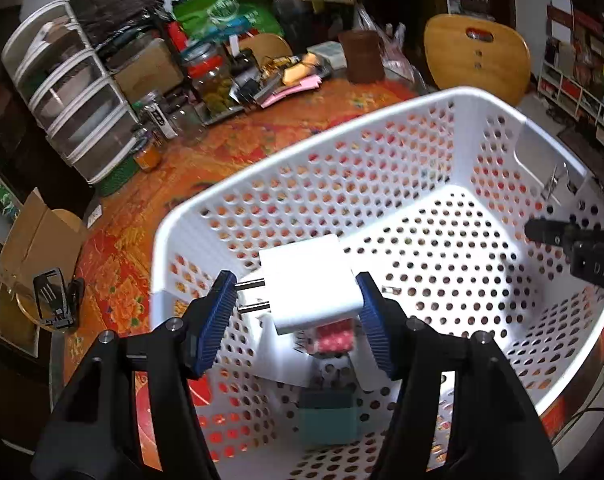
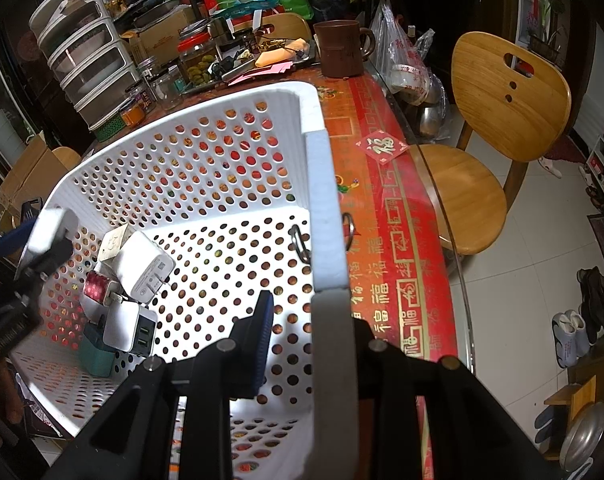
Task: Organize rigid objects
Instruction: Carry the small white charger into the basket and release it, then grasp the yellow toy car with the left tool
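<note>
The left gripper [image 1: 298, 300] holds a white charger [image 1: 313, 284] between its jaws above the white basket [image 1: 381, 120], where 4 or so chargers [image 2: 142, 264] lie. The right gripper [image 2: 302, 320] clamps the basket's rim. Next, judging by this: lower, release beside them

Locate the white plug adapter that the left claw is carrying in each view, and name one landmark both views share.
Left wrist: the white plug adapter sits at centre, between the left claw's blue pads, above the basket floor.
Right wrist: the adapter is at the far left edge, blurred.
Shared landmark: the white perforated basket.
</note>
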A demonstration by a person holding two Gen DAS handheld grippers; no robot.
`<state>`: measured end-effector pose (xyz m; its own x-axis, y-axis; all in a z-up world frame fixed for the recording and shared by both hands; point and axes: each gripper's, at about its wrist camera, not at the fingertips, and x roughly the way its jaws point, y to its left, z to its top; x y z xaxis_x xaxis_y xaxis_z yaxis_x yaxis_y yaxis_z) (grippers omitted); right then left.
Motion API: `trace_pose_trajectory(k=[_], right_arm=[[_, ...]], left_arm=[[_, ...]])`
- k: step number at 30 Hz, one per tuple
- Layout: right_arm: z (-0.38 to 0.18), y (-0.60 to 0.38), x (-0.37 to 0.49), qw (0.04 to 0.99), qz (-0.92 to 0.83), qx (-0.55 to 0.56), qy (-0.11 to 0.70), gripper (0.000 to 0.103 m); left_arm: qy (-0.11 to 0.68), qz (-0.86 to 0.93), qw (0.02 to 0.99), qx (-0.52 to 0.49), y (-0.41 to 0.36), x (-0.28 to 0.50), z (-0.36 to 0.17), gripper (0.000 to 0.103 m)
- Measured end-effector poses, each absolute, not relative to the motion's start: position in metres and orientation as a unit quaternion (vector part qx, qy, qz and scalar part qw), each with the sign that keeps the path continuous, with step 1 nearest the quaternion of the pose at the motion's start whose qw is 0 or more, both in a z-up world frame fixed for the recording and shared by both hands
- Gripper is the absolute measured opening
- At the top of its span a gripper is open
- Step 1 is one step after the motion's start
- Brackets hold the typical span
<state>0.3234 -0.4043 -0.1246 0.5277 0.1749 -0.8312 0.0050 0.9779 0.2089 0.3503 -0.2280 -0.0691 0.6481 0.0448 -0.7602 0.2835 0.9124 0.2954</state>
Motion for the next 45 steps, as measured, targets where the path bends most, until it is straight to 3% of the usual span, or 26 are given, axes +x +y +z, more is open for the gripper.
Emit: trace_pose_trajectory(k=[10, 16, 21, 26, 31, 35, 41, 45], right_arm=[[-0.127, -0.402, 0.324, 0.869, 0.051, 0.091, 0.484, 0.028], [-0.127, -0.402, 0.324, 0.869, 0.051, 0.091, 0.484, 0.029], [-0.127, -0.402, 0.324, 0.869, 0.052, 0.091, 0.483, 0.029], [-0.128, -0.397, 0.324, 0.869, 0.053, 0.088, 0.484, 0.030], [-0.128, -0.398, 0.324, 0.869, 0.052, 0.089, 0.484, 0.030], [-0.128, -0.398, 0.324, 0.869, 0.052, 0.088, 0.484, 0.030], [-0.129, -0.398, 0.323, 0.868, 0.054, 0.087, 0.485, 0.030], [-0.128, -0.399, 0.323, 0.868, 0.055, 0.087, 0.485, 0.030]], left_arm=[[0.424, -0.092, 0.875, 0.215, -0.243, 0.347, -0.083, 0.062], [0.382, -0.106, 0.899, 0.185, -0.219, 0.331, -0.057, 0.080], [0.323, -0.080, 0.934, 0.134, -0.152, 0.306, -0.013, 0.102], [0.322, -0.021, 0.944, 0.070, -0.048, 0.312, -0.009, 0.102], [0.401, 0.007, 0.915, 0.038, 0.018, 0.350, -0.081, 0.102], [0.430, -0.007, 0.901, 0.053, 0.018, 0.365, -0.129, 0.100], [0.432, -0.037, 0.896, 0.099, -0.016, 0.383, -0.157, 0.100], [0.442, -0.049, 0.889, 0.110, -0.026, 0.394, -0.168, 0.091]])
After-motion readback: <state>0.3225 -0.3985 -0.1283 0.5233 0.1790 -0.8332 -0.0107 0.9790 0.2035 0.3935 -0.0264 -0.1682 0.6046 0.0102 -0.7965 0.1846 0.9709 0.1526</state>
